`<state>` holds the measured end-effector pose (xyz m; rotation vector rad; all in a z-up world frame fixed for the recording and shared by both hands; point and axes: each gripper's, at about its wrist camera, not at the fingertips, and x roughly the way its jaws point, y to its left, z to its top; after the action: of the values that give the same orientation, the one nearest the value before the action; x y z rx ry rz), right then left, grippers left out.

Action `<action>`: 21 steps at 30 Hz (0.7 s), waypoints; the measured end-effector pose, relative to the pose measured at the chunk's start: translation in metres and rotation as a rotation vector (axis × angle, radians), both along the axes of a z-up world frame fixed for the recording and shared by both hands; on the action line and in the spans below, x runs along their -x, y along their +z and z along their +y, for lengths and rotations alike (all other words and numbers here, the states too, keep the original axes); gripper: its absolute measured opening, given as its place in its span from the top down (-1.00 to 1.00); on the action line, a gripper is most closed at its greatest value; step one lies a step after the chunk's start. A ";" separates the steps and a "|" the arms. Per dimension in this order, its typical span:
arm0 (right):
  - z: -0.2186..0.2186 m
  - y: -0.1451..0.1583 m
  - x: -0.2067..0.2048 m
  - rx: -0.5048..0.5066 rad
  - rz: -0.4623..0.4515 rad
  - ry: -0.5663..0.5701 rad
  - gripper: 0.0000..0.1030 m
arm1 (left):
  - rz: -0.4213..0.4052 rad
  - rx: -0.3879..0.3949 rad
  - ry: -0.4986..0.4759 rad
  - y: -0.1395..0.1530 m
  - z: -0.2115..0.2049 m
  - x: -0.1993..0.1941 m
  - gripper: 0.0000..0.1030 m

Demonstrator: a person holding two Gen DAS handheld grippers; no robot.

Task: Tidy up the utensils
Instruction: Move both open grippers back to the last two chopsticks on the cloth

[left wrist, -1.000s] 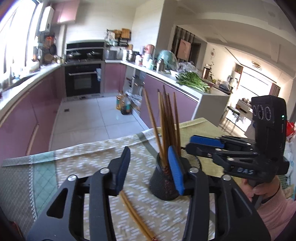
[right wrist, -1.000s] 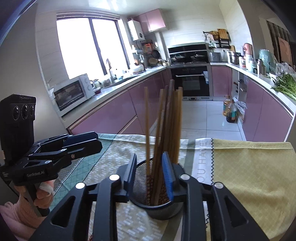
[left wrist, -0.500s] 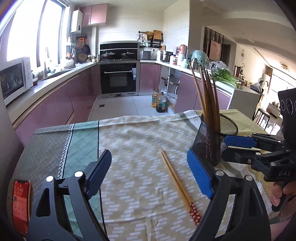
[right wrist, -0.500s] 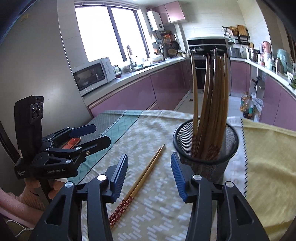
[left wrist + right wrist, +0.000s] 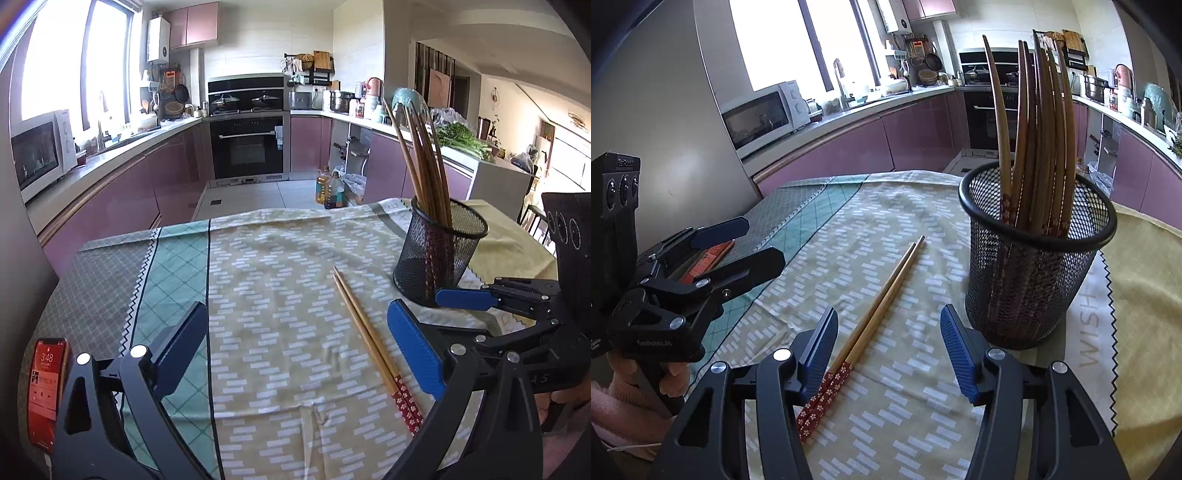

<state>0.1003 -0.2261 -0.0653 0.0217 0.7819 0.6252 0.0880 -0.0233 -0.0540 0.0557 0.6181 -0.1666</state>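
On patterned tablecloth (image 5: 886,221), chopstick pair (image 5: 871,314) lying parallel, tan shafts, red floral ends

A matt woven cloth (image 5: 280,295) with pale printed dashes covers the tabletop. On it lie two smooth wooden chopsticks (image 5: 882,299), their thick ends lacquered red with small flowers. The holder (image 5: 1030,280) is black wire mesh with a smooth, slightly glossy rim, and wooden chopsticks stand in it. Each claw is matt black plastic with ribbed blue pads (image 5: 960,354) and shiny metal pins.
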 end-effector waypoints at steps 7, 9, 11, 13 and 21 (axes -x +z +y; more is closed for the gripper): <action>0.006 -0.008 -0.001 0.044 0.032 0.003 -0.07 | 0.059 0.011 -0.010 -0.013 0.004 -0.001 -0.84; 0.011 -0.011 -0.002 0.054 0.040 0.008 -0.03 | 0.073 0.012 -0.014 -0.016 0.005 -0.001 -0.79; 0.018 -0.013 -0.004 0.064 0.047 0.014 0.01 | 0.084 0.008 -0.016 -0.020 0.005 -0.001 -0.75; 0.024 -0.015 -0.005 0.083 0.052 0.021 0.07 | 0.093 0.008 -0.014 -0.023 0.006 -0.002 -0.73; 0.031 -0.023 -0.009 0.128 0.072 0.024 0.21 | 0.119 0.016 -0.013 -0.029 0.010 -0.005 -0.71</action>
<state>0.1088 -0.1946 -0.0882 -0.0833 0.8915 0.5983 0.0935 -0.0136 -0.0830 0.0343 0.7350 -0.1885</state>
